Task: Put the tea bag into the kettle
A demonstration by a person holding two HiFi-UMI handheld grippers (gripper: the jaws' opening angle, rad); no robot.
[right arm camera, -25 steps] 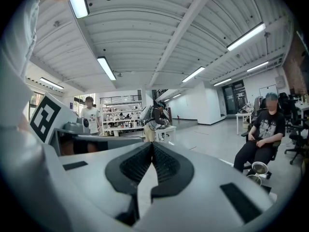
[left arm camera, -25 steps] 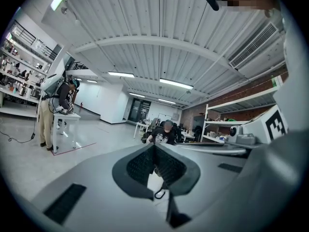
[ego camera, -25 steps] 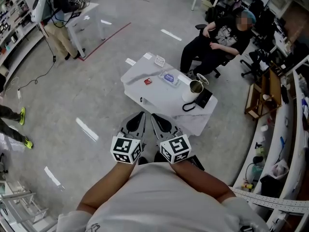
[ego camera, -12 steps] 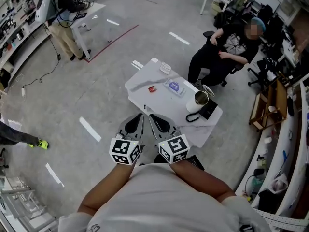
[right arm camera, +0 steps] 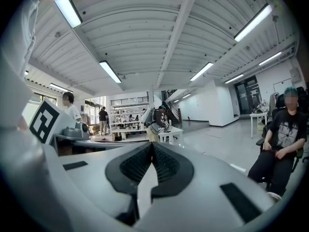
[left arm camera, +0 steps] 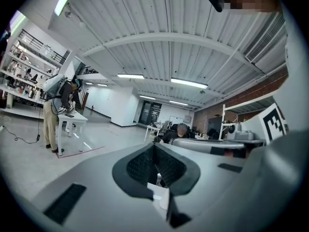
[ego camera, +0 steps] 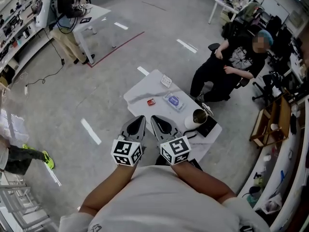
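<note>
A small red tea bag (ego camera: 151, 101) lies on the white table (ego camera: 145, 88) in the head view. The steel kettle (ego camera: 197, 116) stands with its lid tipped open on a black base (ego camera: 208, 125) at the table's right end. My left gripper (ego camera: 141, 119) and right gripper (ego camera: 156, 119) are side by side close to my chest, over the table's near edge, both shut and empty. In the left gripper view the left gripper (left arm camera: 154, 147) has its jaws met, and in the right gripper view the right gripper (right arm camera: 152, 145) too. Both point level into the room, not at the table.
A blue-and-white packet (ego camera: 174, 100) and a small white box (ego camera: 166, 80) also lie on the table. A seated person (ego camera: 227, 66) is just beyond the table's far right. Another table (ego camera: 94, 16) with a standing person is at the far left; desks line the right wall.
The table with the kettle has slid lower and to the right in the head view, nearer to the grippers. Both grippers stay shut in the same place before my chest.
</note>
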